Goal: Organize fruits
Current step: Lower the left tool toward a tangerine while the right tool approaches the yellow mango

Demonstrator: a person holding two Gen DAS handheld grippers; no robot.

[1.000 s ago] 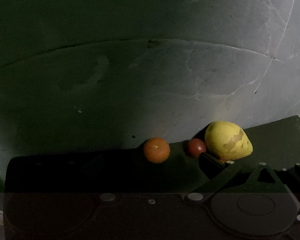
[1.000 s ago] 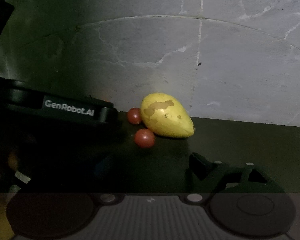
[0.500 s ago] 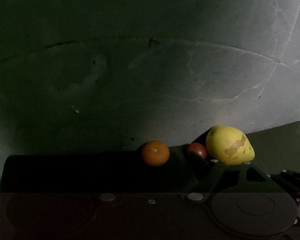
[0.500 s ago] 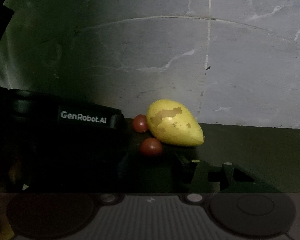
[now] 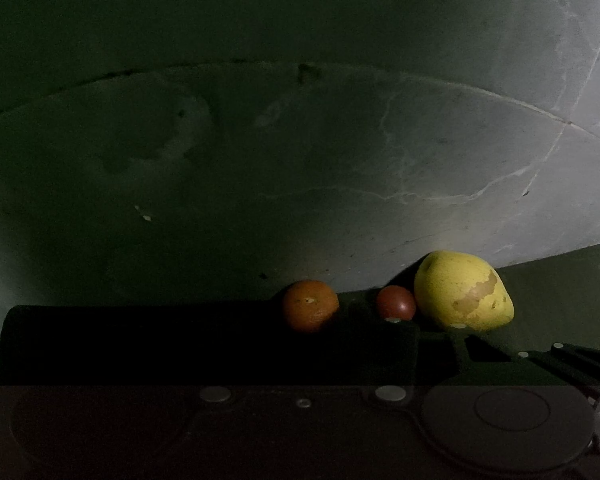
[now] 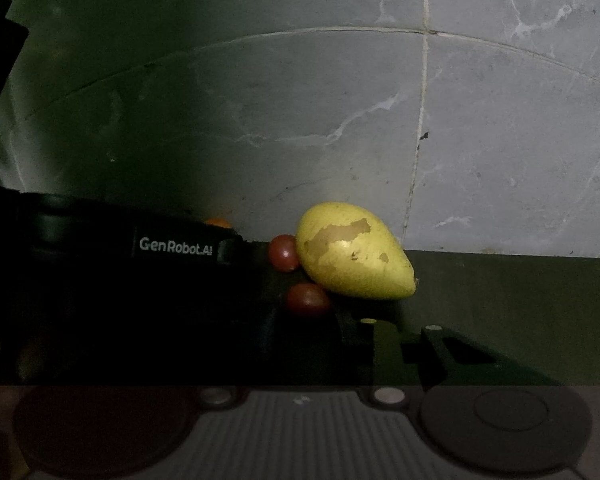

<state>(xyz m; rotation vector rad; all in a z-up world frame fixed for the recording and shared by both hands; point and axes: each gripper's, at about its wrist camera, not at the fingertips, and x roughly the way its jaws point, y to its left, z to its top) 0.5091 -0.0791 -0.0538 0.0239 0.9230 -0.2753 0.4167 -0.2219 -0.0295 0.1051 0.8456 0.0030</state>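
In the left wrist view: a dim, dark green mat (image 5: 560, 280) lies on a grey marbled tile floor (image 5: 260, 160).
Fruit there: an orange (image 5: 310, 311), a small red fruit (image 5: 395, 303) and a yellow mango (image 5: 463, 289) with brown patches sit in a row at the mat's far edge, the red fruit just beside the mango.
Left gripper (image 5: 416, 336): a dark finger (image 5: 396, 340) ends right below the red fruit. I cannot tell whether the jaws are spread or closed, as the other finger is lost in shadow.
Risk there: judged from the poor light, the finger could nudge the round red fruit and send it rolling off the mat.
Writing there: none readable.

In the right wrist view: the same mango (image 6: 354, 251) lies on its side, with one red fruit (image 6: 283, 252) behind it and a second red fruit (image 6: 308, 299) in front, both close against it.
Right gripper (image 6: 396, 340): its dark fingers point at the mango. Whether they are spread or closed cannot be told.
Risk there: the tapered mango may slip or spin when pinched, knocking the red fruits away.
Writing there: "GenRobot.AI" in white on the other gripper's black body (image 6: 100, 246).
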